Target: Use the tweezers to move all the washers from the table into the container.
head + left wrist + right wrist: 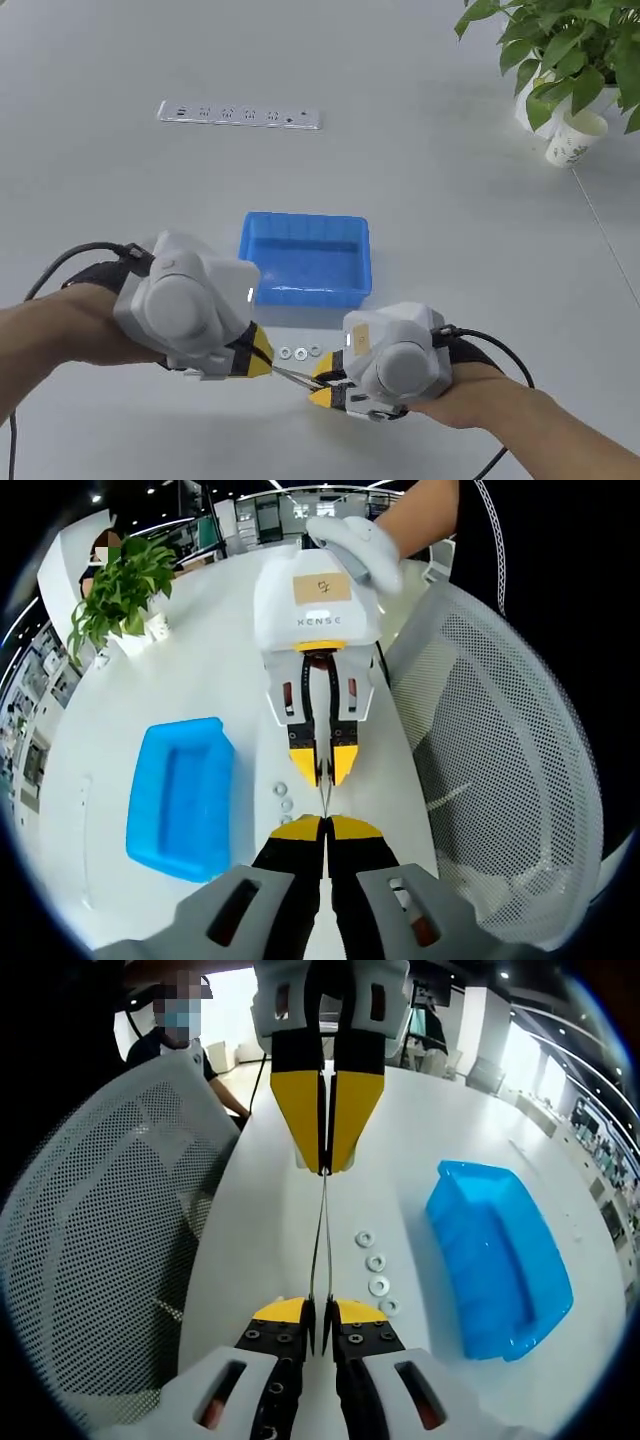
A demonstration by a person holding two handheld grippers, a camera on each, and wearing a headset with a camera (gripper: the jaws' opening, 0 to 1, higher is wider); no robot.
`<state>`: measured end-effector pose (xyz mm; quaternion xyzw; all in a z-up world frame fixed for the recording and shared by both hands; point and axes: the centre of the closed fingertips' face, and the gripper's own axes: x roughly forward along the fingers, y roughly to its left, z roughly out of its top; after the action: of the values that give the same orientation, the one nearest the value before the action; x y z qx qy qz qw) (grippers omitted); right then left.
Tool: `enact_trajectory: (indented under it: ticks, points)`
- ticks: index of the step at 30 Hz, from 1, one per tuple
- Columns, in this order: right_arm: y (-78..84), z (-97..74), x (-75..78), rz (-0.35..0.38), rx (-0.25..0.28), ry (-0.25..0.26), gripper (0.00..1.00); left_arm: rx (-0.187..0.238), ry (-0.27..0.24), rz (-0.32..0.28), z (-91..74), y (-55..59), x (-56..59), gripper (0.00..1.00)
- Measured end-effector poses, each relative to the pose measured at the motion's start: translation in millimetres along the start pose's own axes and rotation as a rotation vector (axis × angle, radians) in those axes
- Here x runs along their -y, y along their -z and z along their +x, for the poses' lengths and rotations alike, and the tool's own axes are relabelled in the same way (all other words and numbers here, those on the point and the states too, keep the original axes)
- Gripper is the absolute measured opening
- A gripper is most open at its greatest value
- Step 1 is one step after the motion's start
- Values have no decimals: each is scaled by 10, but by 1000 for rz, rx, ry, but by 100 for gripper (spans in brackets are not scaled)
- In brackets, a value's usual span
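Small silver metal washers [376,1261] are lying in a short row on the white table [450,200], between the blue rectangular plastic container [305,292] and the gripper tips. The left gripper [260,355] and the right gripper [324,388] are pointing tip to tip, low over the table. Both jaw pairs are pressing nearly closed on the thin metal tweezers [293,377], which are spanning the gap just beside the washers.

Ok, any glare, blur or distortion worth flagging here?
Head view: soft even light, faint shadows, sheen on the blue container floor. Right gripper view: fisheye bends the table edge, washers and tweezers sharp. Left gripper view: same bending, mesh chair curved.
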<state>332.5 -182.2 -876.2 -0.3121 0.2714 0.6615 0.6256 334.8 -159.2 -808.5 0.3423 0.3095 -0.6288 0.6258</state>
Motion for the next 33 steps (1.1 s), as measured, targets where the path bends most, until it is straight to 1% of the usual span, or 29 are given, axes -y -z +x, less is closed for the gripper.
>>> enact_trajectory:
  ticks: [3, 8, 15, 22, 29, 33]
  points:
    - [-20, -6, 13, -8, 4, 9, 10, 15, -2, 6, -31, -49, -12, 3]
    - [-65, -20, 31, -1, 26, 22, 10, 34, -6, 16, -77, -126, -32, 3]
    - [-99, -32, 33, 8, 45, 31, 10, 69, -6, 27, -91, -261, -37, 3]
    - [-109, -44, 39, 3, 57, 44, 10, 85, 0, 36, -90, -332, -35, 3]
    - [-146, -44, 43, 15, 75, 47, 10, 105, 7, 46, -93, -439, -45, 3]
    - [-154, -44, 40, 19, 80, 47, 10, 107, 12, 53, -86, -465, -37, 3]
